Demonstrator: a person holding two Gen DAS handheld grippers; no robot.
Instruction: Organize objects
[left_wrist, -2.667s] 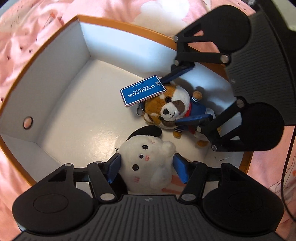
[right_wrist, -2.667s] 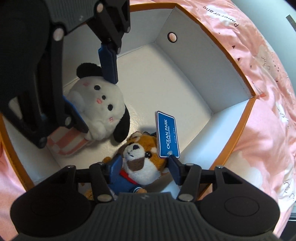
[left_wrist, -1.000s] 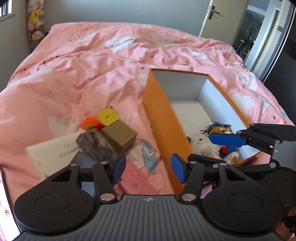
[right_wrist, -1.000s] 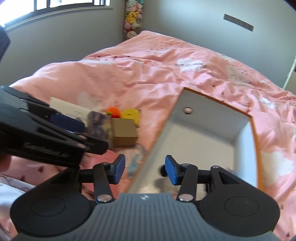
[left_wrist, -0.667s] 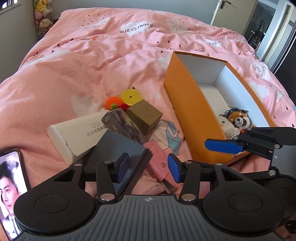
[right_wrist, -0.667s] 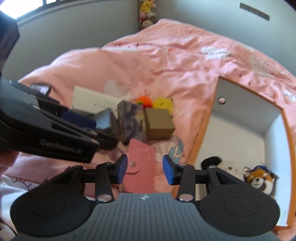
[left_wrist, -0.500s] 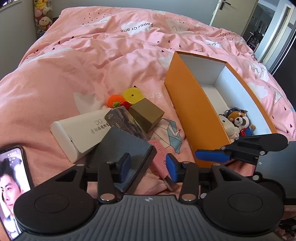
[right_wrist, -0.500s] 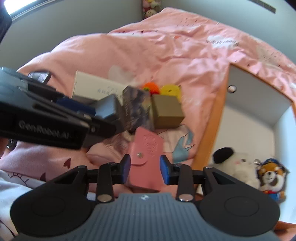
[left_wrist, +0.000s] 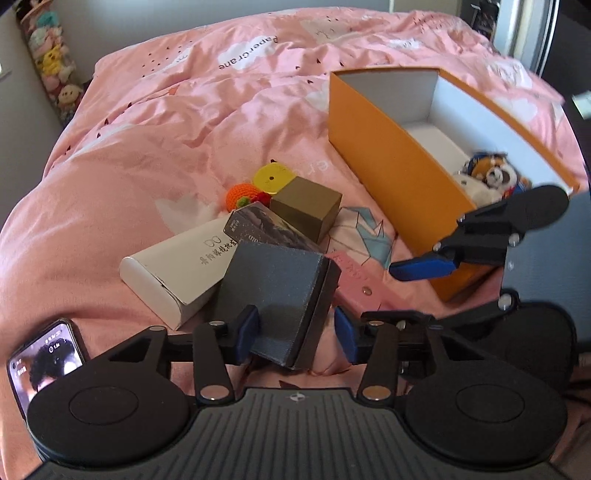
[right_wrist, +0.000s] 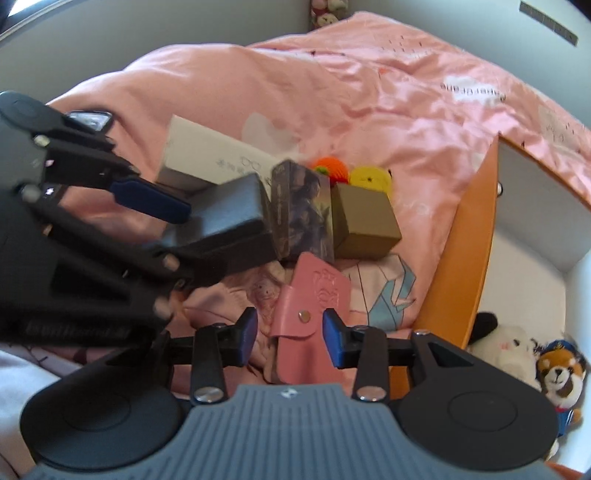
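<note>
Two grippers hang over the clutter lying on the pink bedding beside the orange box (left_wrist: 388, 162), each lined up on its own item, so both can be carried to the box in one trip. That box is the landmark: it sits open-topped, and two plush toys, a white one (right_wrist: 509, 350) and a brown one (right_wrist: 561, 373), already lie at its near end, which suggests it is the collecting place.

Left of the box, the left gripper (left_wrist: 295, 334) straddles the near end of a dark grey case (left_wrist: 273, 291), which leans tilted against a white carton (left_wrist: 177, 266). Its jaws are opening at this moment; the left pad sits against the case's side while the right pad stands clear, so nothing is gripped.

Closer to the box wall, the right gripper (right_wrist: 290, 338) brackets a pink snap pouch (right_wrist: 310, 314) lying flat on the bedding. Its jaws are also opening, narrowly spread, with a gap on each side of the pouch, so it is not held either.

Further from the box than the pouch lie a patterned card box (right_wrist: 303, 210), a brown cube box (right_wrist: 364, 221), an orange knitted ball (left_wrist: 242, 194) and a yellow disc (left_wrist: 271, 179), untouched.
</note>
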